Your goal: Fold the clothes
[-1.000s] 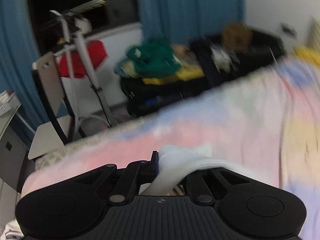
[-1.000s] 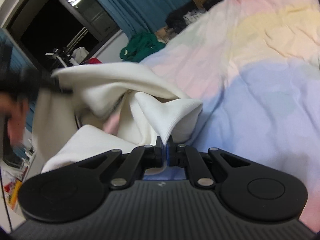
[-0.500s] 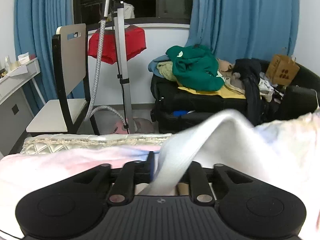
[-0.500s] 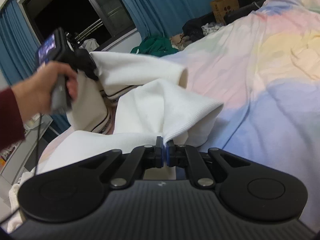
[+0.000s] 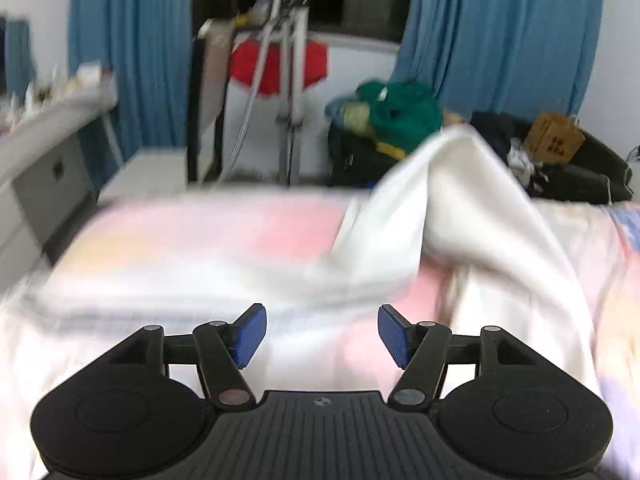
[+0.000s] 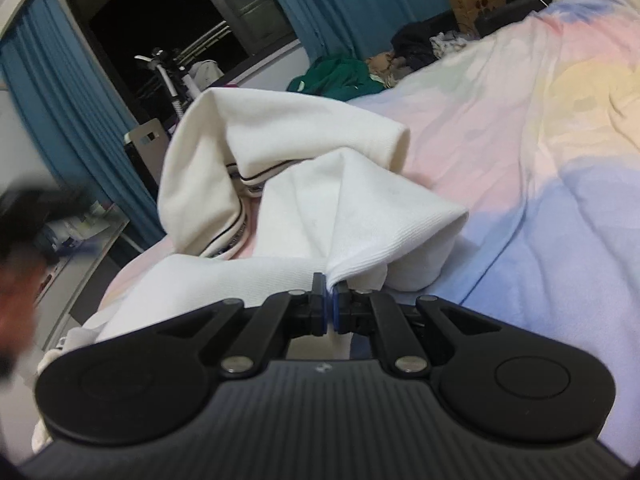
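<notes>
A white knit garment [image 6: 304, 196] with dark trim lies bunched on the pastel bedspread [image 6: 540, 152]. My right gripper [image 6: 330, 308] is shut on a ribbed edge of it, and the cloth rises in a peak just past the pads. In the left wrist view the same white garment [image 5: 448, 208] drapes ahead and to the right, blurred. My left gripper [image 5: 320, 334] hangs over the bedspread [image 5: 192, 248] with its jaws opening, blue pads wide apart and nothing between them. A blurred hand [image 6: 16, 288] shows at the left edge of the right wrist view.
Past the bed's end stand a chair [image 5: 204, 108], a garment steamer stand [image 5: 288, 80] with a red cloth, and a dark couch piled with clothes, a green one [image 5: 400, 116] on top. A cardboard box [image 5: 554, 142] sits at right, a desk [image 5: 52, 148] at left.
My left gripper has let go of the white garment and its jaws have spread wide. The released cloth has dropped toward the bed. My right gripper keeps its grip.
</notes>
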Tool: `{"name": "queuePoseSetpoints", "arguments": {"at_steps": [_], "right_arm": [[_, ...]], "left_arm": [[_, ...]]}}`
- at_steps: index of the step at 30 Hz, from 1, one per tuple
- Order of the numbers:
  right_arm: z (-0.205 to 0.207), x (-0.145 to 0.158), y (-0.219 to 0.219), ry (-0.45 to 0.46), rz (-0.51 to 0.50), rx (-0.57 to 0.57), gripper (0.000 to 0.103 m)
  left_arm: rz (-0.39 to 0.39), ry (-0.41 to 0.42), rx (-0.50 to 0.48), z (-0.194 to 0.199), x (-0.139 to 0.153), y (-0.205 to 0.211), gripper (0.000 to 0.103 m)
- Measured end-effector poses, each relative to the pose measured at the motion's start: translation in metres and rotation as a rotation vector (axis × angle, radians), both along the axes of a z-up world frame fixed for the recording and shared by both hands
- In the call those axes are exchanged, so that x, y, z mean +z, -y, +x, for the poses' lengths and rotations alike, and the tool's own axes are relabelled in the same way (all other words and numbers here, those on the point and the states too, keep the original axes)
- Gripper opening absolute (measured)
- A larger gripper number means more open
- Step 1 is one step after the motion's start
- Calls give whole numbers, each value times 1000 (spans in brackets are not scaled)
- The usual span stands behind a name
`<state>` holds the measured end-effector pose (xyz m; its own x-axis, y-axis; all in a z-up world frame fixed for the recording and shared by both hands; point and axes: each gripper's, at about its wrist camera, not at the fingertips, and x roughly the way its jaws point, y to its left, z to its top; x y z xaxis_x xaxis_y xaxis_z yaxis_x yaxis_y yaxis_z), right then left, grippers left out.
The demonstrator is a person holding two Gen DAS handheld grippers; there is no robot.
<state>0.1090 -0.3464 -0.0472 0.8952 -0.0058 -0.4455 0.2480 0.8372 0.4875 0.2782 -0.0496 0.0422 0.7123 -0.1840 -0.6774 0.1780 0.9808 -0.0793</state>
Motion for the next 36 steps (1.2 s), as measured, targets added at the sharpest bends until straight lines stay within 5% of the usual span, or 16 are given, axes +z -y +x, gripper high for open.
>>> {"name": "queuePoseSetpoints", "arguments": {"at_steps": [6, 9, 19, 26, 31, 36], "right_arm": [[-15, 17, -8, 33, -111, 19, 6], [-26, 30, -10, 47, -110, 42, 6], [-60, 62, -37, 82, -84, 223, 6], [-47, 20, 3, 12, 405, 111, 13], [-52, -6, 23, 38, 677, -8, 68], [-54, -32, 35, 52, 888, -107, 74]], "left_arm": [[-99, -59, 94, -107, -23, -102, 66], [-251, -103, 118, -140, -44, -147, 71], [-672, -215, 271, -161, -95, -234, 76], [-729, -236, 330, -159, -107, -236, 76], [-820, -236, 350, -162, -103, -239, 77], [-854, -238, 367, -162, -106, -240, 77]]}}
